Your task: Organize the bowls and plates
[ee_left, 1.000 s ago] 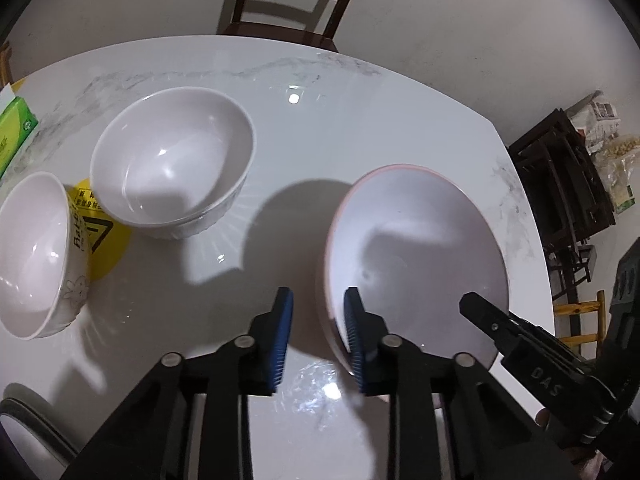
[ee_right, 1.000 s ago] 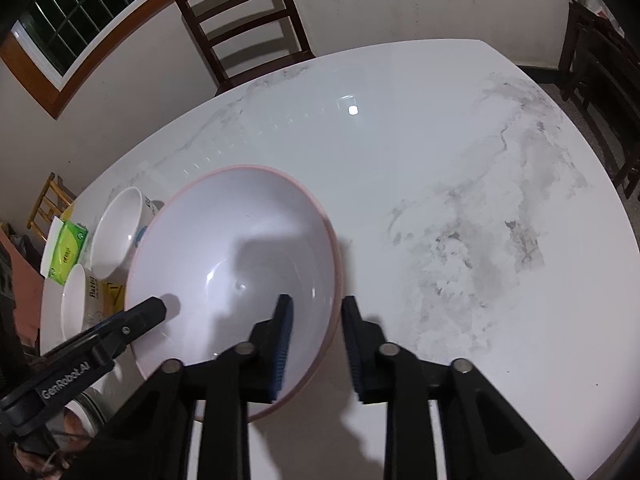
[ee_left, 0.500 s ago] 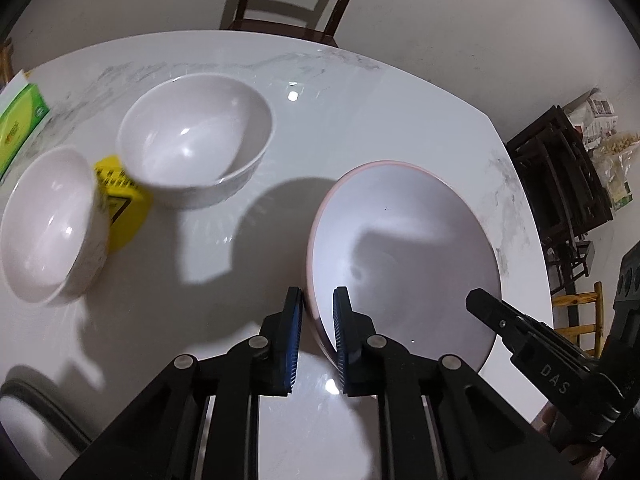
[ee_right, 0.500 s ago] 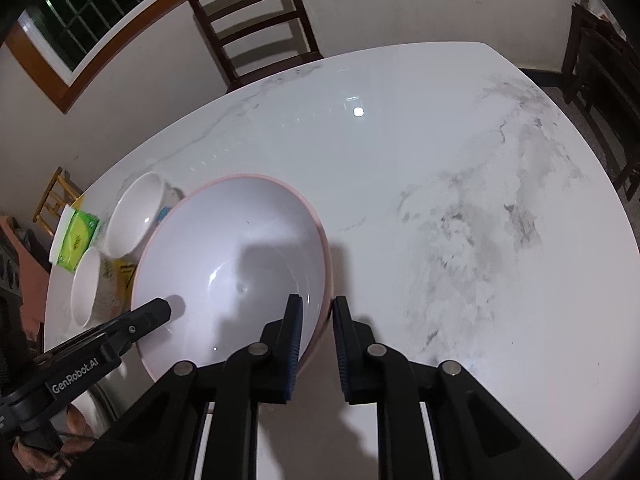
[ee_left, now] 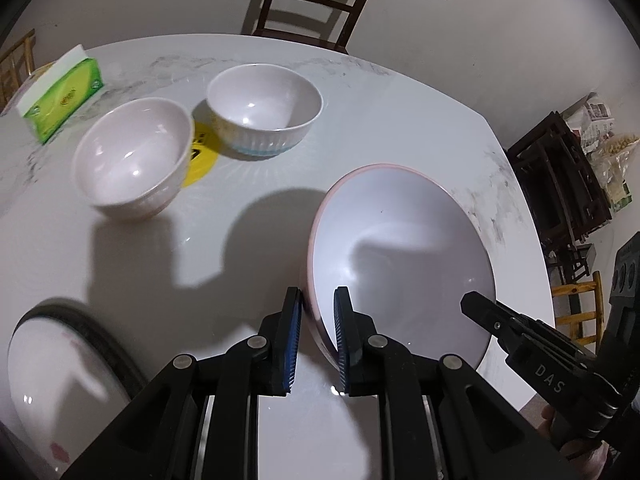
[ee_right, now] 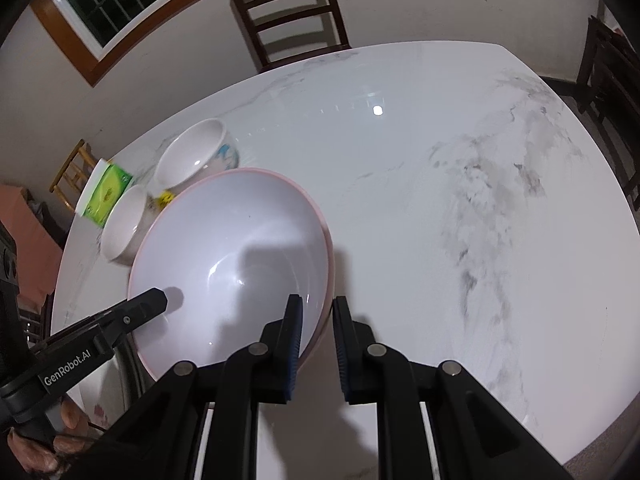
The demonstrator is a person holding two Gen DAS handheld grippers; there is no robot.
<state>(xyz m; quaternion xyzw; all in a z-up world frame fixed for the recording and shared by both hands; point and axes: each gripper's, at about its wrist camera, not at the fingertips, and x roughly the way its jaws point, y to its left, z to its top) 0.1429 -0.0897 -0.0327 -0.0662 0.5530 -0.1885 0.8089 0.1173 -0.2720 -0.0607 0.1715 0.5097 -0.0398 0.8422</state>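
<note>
A large pink-rimmed white bowl (ee_left: 404, 256) hangs above the white marble table (ee_left: 380, 112), held from both sides; it also shows in the right wrist view (ee_right: 240, 256). My left gripper (ee_left: 317, 320) is shut on its left rim. My right gripper (ee_right: 317, 328) is shut on its right rim. Two smaller white bowls stand on the table to the left: a ribbed one (ee_left: 264, 110) and a plain one (ee_left: 132, 156). A white plate with a dark rim (ee_left: 52, 376) lies at the near left.
A green tissue box (ee_left: 60, 96) sits at the table's far left. A yellow sticker (ee_left: 200, 152) lies between the small bowls. A wooden chair (ee_left: 316, 0) stands behind the table. Dark stacked furniture (ee_left: 560, 184) is to the right.
Both grippers closed on the big bowl's rim and lifted it. The view rose and pulled back toward me, bringing the near-left plate and tissue box into view.
</note>
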